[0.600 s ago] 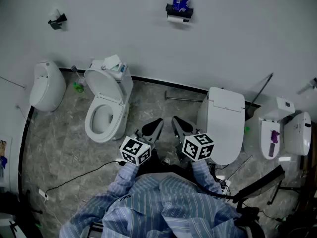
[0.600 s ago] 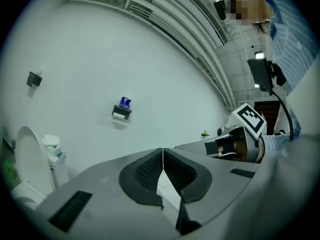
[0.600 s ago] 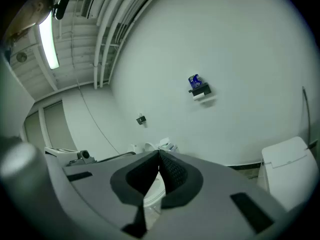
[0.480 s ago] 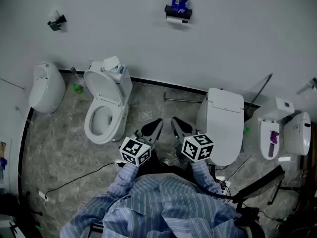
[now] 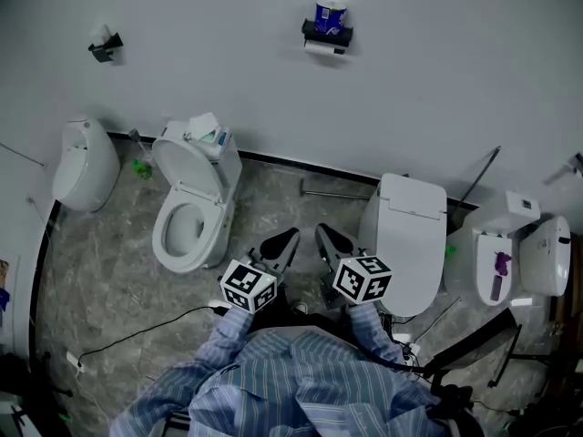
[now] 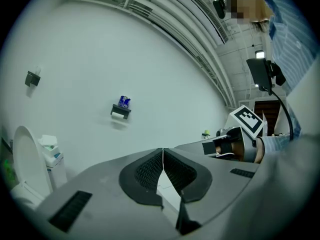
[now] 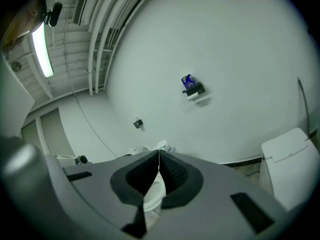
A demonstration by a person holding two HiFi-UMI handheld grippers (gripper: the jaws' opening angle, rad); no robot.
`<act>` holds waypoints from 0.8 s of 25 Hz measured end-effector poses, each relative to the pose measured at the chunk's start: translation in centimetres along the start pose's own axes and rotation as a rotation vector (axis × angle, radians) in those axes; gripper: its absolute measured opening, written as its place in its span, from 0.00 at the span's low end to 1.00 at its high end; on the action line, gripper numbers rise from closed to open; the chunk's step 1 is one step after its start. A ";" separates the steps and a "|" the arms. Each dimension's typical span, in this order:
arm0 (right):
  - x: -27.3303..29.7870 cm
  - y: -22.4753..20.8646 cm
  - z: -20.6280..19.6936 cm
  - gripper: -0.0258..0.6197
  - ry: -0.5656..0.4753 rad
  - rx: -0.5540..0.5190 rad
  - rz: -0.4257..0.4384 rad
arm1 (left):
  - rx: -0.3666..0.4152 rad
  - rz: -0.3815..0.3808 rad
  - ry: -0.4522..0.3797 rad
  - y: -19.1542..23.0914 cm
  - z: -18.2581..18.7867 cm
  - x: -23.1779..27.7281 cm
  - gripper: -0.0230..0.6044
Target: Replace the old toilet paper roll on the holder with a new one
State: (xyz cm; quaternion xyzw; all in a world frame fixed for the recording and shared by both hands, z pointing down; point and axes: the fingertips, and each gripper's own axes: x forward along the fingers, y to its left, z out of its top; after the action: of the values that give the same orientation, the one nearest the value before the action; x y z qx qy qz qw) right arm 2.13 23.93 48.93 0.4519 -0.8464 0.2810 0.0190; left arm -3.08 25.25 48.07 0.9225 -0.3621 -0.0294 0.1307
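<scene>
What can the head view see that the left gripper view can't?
Only the head view shows the grey marbled floor and the white toilet with its lid shut. Only the left gripper view shows the pale ceiling pipes. Both show the black wall holder with a blue-wrapped paper roll on top, and the white toilet with its lid up.

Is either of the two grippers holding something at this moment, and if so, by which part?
Nothing is held. The left gripper and the right gripper both have their jaws closed together, with nothing between them.
</scene>
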 end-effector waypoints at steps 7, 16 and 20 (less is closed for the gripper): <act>1.4 -1.0 0.4 0.05 0.020 0.013 0.004 | -0.012 0.003 0.010 1.4 0.2 1.4 0.05; 4.8 -2.7 2.1 0.05 0.044 0.018 -0.002 | -0.037 -0.020 0.024 4.8 1.1 4.6 0.05; 6.9 -3.4 3.5 0.05 0.043 0.028 -0.017 | -0.038 -0.033 0.026 6.9 2.2 6.2 0.05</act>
State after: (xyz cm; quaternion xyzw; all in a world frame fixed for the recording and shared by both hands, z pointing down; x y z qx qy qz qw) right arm 1.52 15.55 49.54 0.4532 -0.8379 0.3025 0.0333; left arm -3.44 15.70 48.02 0.9259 -0.3446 -0.0263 0.1525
